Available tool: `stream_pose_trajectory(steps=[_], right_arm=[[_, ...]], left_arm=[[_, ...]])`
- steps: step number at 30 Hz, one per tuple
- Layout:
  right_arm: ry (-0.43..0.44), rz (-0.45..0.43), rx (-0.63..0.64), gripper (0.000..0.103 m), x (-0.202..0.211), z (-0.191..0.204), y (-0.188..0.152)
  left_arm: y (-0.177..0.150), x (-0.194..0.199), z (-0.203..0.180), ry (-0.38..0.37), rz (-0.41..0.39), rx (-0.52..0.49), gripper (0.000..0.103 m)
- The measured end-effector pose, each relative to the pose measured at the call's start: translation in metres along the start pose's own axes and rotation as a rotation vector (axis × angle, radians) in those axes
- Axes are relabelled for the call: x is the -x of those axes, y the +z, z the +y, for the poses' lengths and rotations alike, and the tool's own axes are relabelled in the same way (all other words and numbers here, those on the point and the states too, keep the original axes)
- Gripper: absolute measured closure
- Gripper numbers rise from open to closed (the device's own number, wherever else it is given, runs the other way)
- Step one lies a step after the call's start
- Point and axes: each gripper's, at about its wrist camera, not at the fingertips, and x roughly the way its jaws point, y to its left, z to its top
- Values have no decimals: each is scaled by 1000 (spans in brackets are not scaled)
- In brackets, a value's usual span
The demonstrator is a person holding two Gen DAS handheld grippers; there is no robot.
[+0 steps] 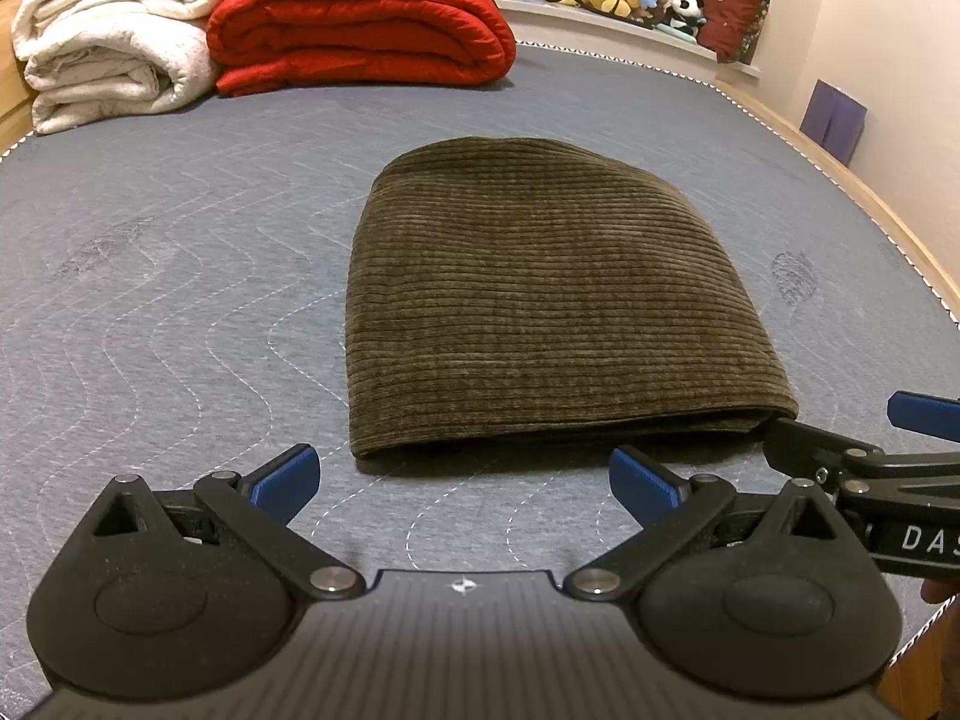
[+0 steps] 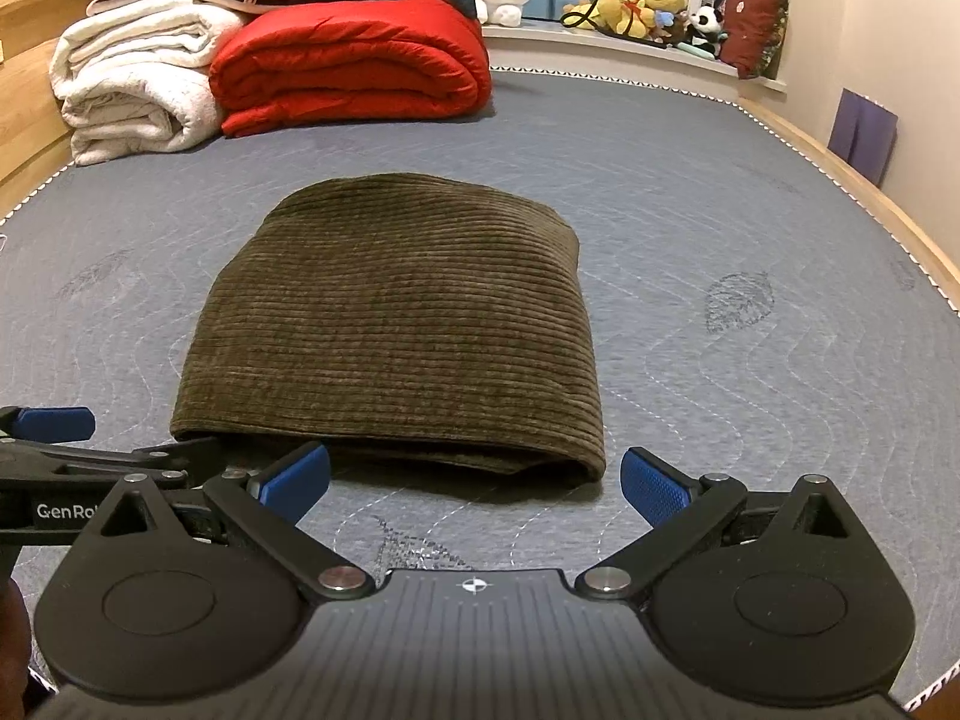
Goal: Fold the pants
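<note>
The pants are dark olive green with soft ribbed lines, like corduroy. They are folded into a thick, neat bundle with a rounded far end. The bundle lies flat in the middle of the bed. Its near edge shows stacked layers of cloth.

Grey quilted mattress in wooden frame, cream wall beside.

"DAS" on right tongs; "GenRo" on left tongs.
</note>
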Motion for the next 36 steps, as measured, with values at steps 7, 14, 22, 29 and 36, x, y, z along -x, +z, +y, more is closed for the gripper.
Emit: stream_pose_trajectory(steps=[7,14,22,29,36], right_arm=[[-1,-3,7,1,0,1,0],[-1,-4,10,1,0,1,0],[-1,-4,11,1,1,1,0],[-1,-3,11,1,1,1,0],[-1,-3,10,1,0,1,0]], left_arm=[[0,0,-1,0,-1,-1,0],[0,1,-1,-2,-1,-2,0],[0,0,-1,-2,0,-1,0],[0,0,-1,-2,-1,-1,0],[-1,0,-2,-1,-1,-2,0]])
